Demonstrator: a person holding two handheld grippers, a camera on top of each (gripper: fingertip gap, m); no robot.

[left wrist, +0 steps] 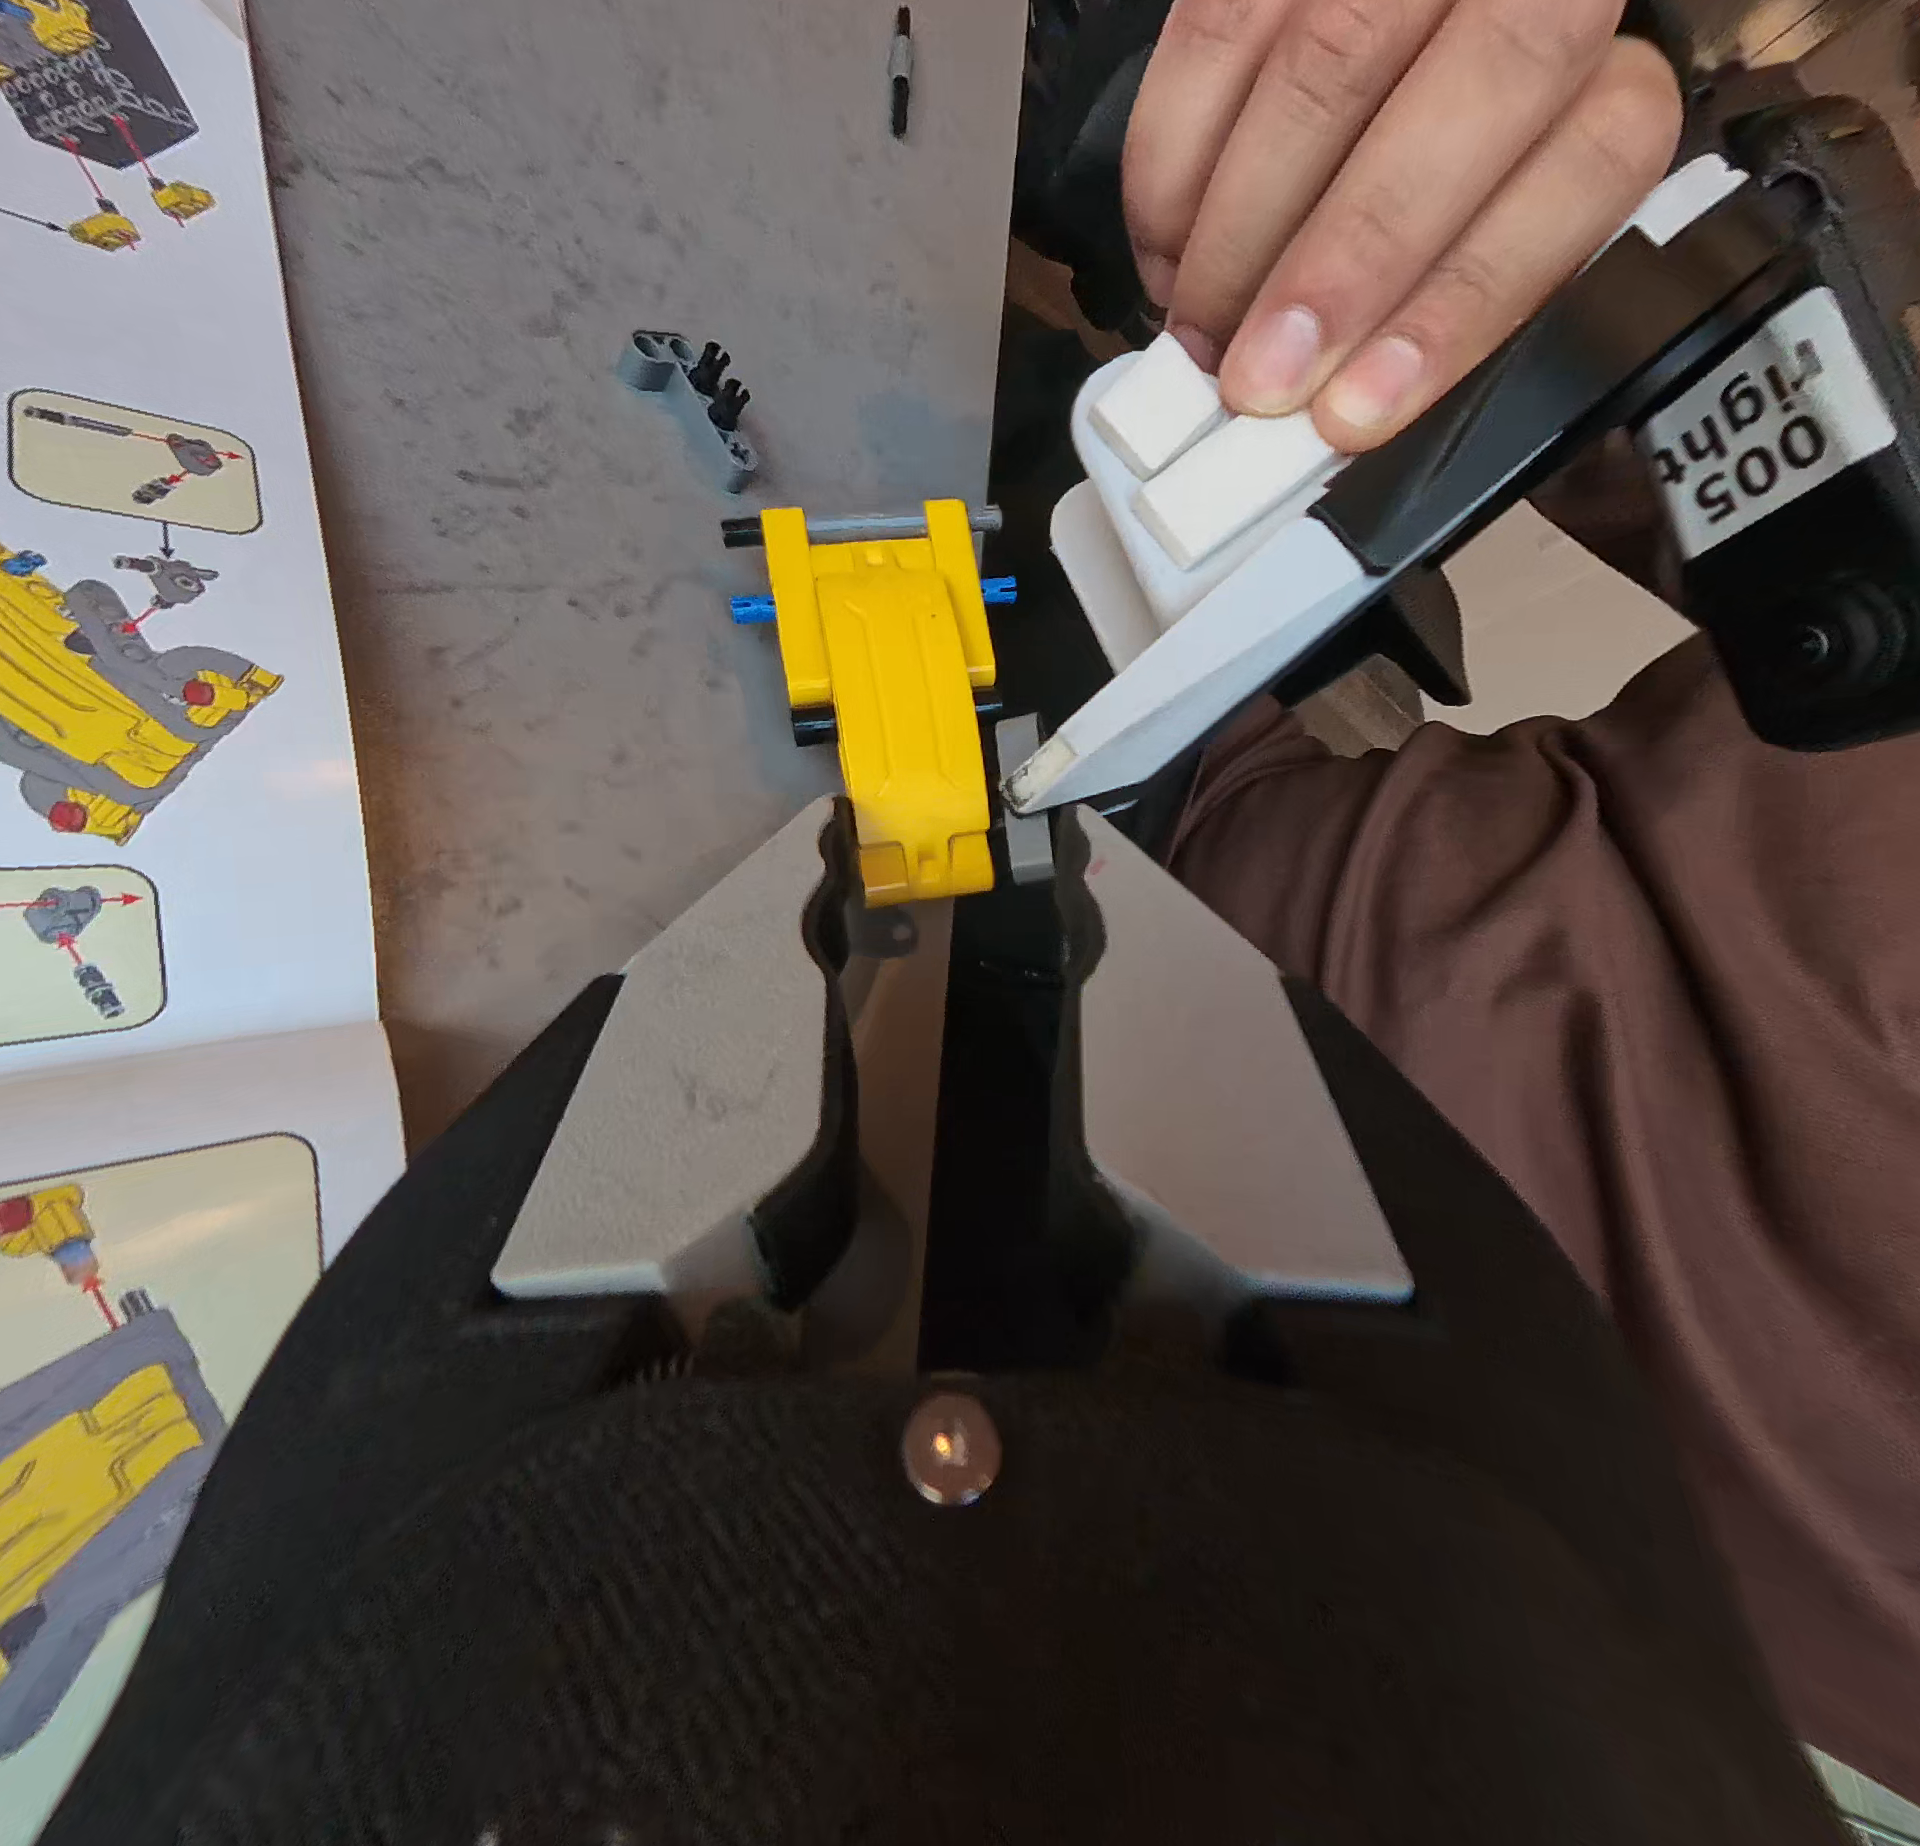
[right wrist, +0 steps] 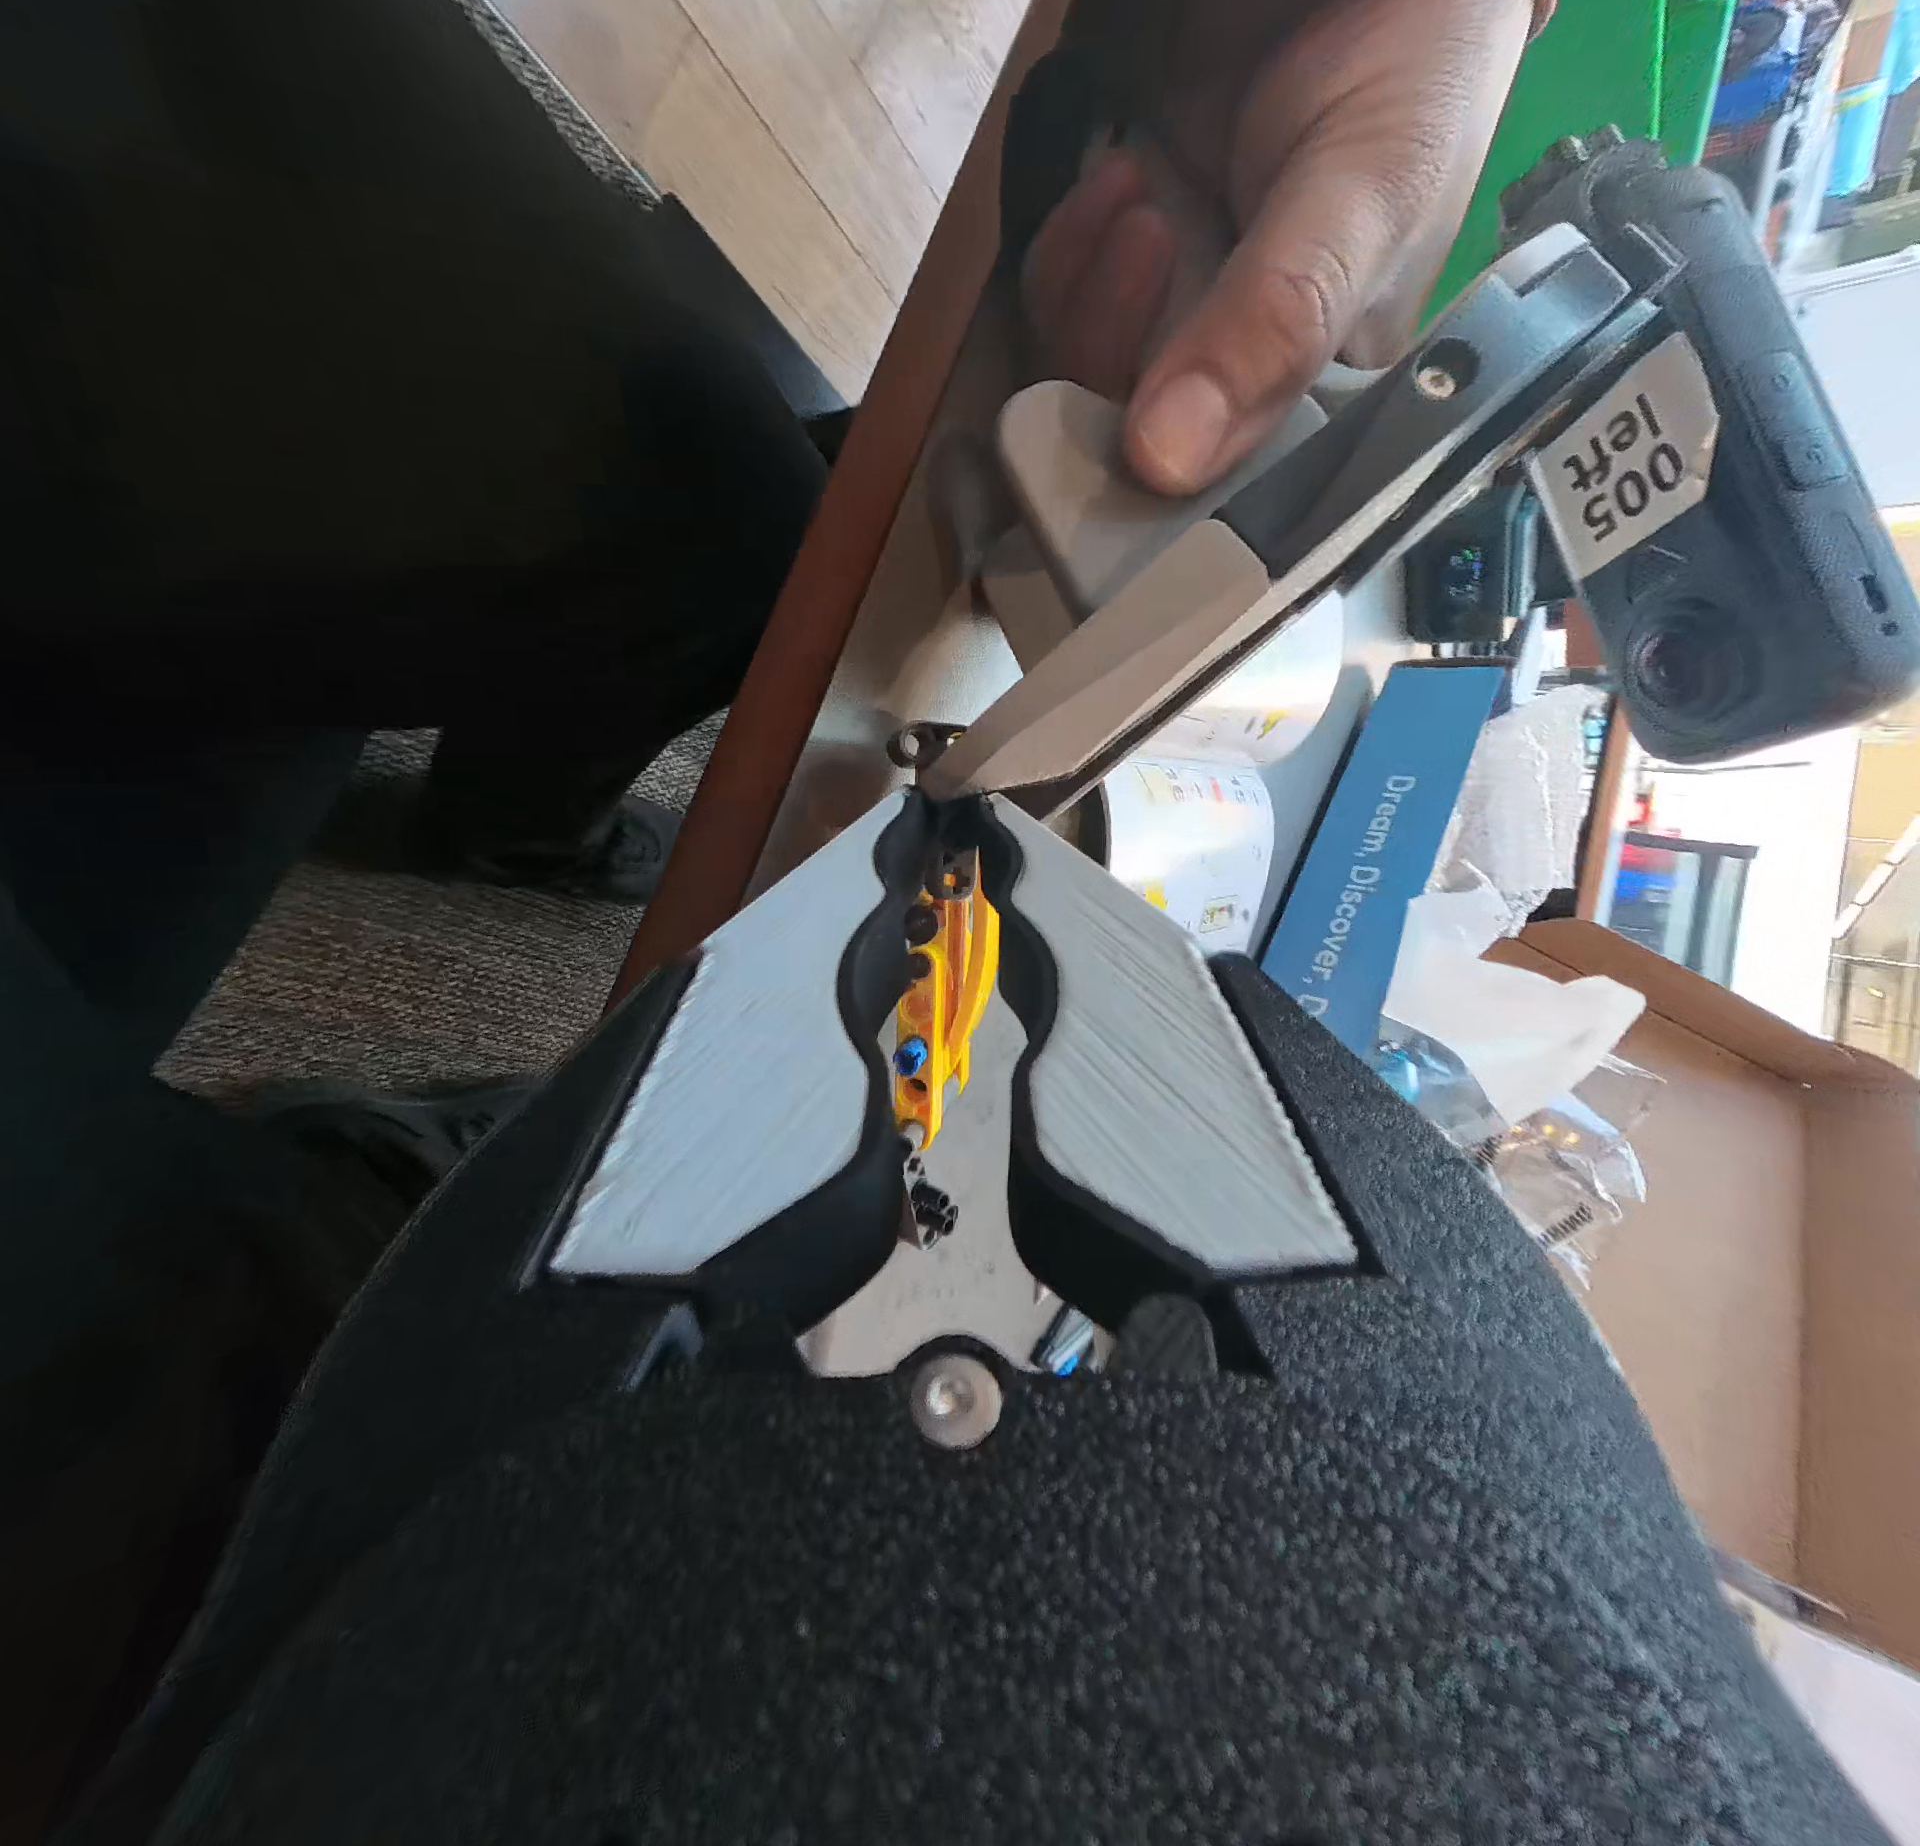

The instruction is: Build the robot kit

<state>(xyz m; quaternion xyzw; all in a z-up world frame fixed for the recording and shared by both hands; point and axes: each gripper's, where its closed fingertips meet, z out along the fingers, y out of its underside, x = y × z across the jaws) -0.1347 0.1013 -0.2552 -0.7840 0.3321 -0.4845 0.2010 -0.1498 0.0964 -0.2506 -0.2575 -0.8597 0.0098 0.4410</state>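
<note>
- Fingers of the left gripper [left wrist: 940, 861] are clenching the near end of a yellow brick assembly [left wrist: 894, 695], with a small grey piece [left wrist: 1023, 809] sitting against its right side between the pads.
- Right gripper [left wrist: 1023, 794] is reaching in from the right, its white tips pressing closed on that grey piece; in its own view they are meeting just past a small dark connector [right wrist: 914, 744].
- Yellow assembly's long axis is running straight away from the left fingers, far end carrying a grey axle [left wrist: 862, 527] and blue pins [left wrist: 753, 607].
- Beyond it, on the grey table [left wrist: 520, 238], a grey angled beam with black pins [left wrist: 691, 409] is lying, and farther off a thin dark axle [left wrist: 901, 71].
- An instruction booklet [left wrist: 156, 549] is lying open at the left.
- Each gripper is bearing a printed tag; a blue box [right wrist: 1361, 840] with white lettering and a cardboard box [right wrist: 1766, 1277] are standing at the right.
</note>
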